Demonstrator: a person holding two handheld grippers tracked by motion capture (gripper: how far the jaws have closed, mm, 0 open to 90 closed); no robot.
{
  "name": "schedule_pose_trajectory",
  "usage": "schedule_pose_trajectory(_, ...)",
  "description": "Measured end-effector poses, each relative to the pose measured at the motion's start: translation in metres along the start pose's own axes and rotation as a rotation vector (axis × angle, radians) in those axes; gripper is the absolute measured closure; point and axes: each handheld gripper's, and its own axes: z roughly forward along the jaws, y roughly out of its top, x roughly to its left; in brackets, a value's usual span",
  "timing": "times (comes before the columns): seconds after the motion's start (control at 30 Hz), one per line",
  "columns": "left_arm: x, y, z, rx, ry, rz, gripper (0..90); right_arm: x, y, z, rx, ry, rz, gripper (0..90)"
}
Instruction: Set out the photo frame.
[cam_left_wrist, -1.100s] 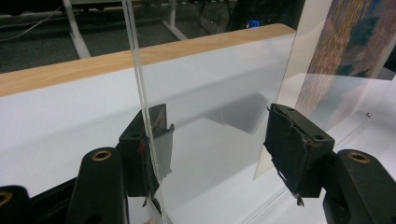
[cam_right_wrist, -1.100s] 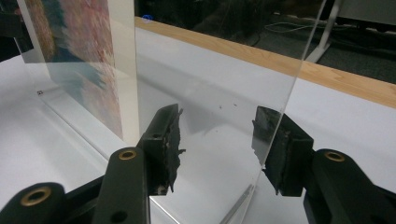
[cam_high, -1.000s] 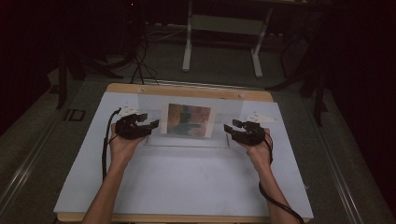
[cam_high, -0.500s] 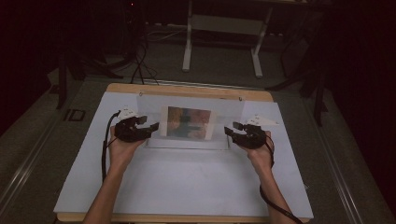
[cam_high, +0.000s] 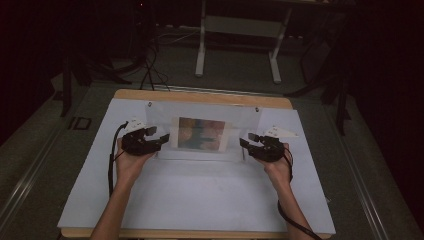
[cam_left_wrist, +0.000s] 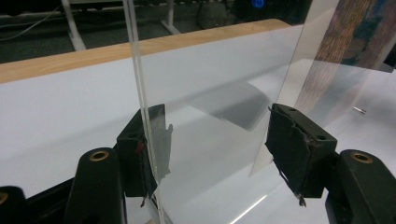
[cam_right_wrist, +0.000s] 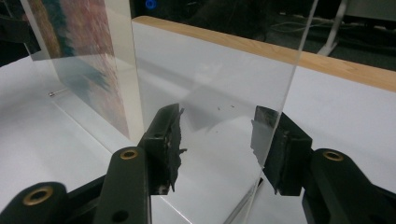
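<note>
— Acrylic frame, clear, with a coloured print sandwiched in it: where does it stand?

— Upright toward the far middle of the white table, just short of the wooden edge. Two clear sheets stand slightly apart; the gap shows in both gripper views.

— Why a gripper at each end?

— Probably to steady or lift it evenly. The left gripper straddles the left end, the right gripper the right end. Both sets of jaws stand wide. One left pad sits against a sheet, yet the opposite pad stands clear, so nothing is clamped. The right gripper's pads likewise bracket a sheet edge without pinching.

— Anything different from a second ago?

— Barely. Both hands sit where they were, and the frame hasn't shifted.
</note>
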Motion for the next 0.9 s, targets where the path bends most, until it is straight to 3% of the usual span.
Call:
schedule_pose_trajectory(0.3,0.0048,-0.0021,-0.0008,-0.009,-0.023,-0.002,38.9,0.0032,-0.0005,-0.0012,0.001,-0.003,-0.006,51.4)
schedule_pose_trajectory(0.9,0.0019,-0.0022,-0.002,-0.002,-0.01,-0.021,38.2,-0.0035,-0.0041,-0.0004,-0.021,0.039,0.005,52.4)
